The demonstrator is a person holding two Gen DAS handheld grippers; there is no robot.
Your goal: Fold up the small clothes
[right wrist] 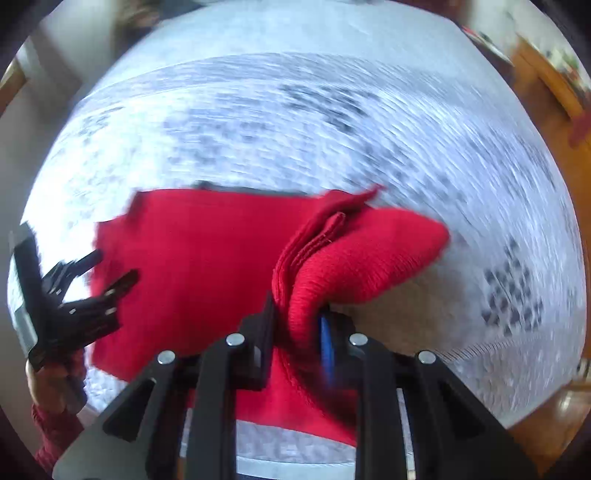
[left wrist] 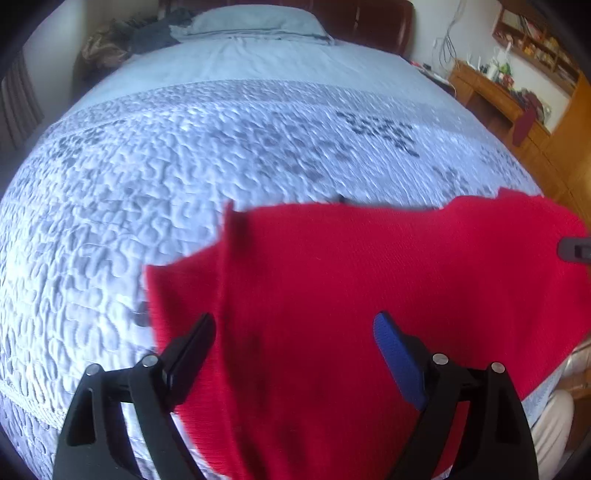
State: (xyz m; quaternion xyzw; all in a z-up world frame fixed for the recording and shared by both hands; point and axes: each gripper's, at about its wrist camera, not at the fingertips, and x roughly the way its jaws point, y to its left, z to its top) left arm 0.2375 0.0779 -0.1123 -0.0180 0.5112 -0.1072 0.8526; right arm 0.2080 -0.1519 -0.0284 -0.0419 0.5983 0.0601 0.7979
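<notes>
A red knitted garment (left wrist: 351, 280) lies on the quilted bed cover at the near edge. My left gripper (left wrist: 295, 325) is open, its jaws spread wide just above the garment's left part. In the right wrist view the garment (right wrist: 192, 266) lies flat on the left, and my right gripper (right wrist: 297, 317) is shut on a bunched, ribbed edge of it (right wrist: 314, 258), lifting that fold above the bed. The left gripper (right wrist: 107, 273) shows at the left edge of the right wrist view, open beside the garment's left side. The view is motion-blurred.
The bed (left wrist: 221, 147) has a pale quilted cover with grey patches, a pillow (left wrist: 255, 20) at the head and dark clothes (left wrist: 147, 35) heaped beside it. A wooden desk (left wrist: 491, 92) with clutter stands to the right. The person's red sleeve (right wrist: 55, 432) is at lower left.
</notes>
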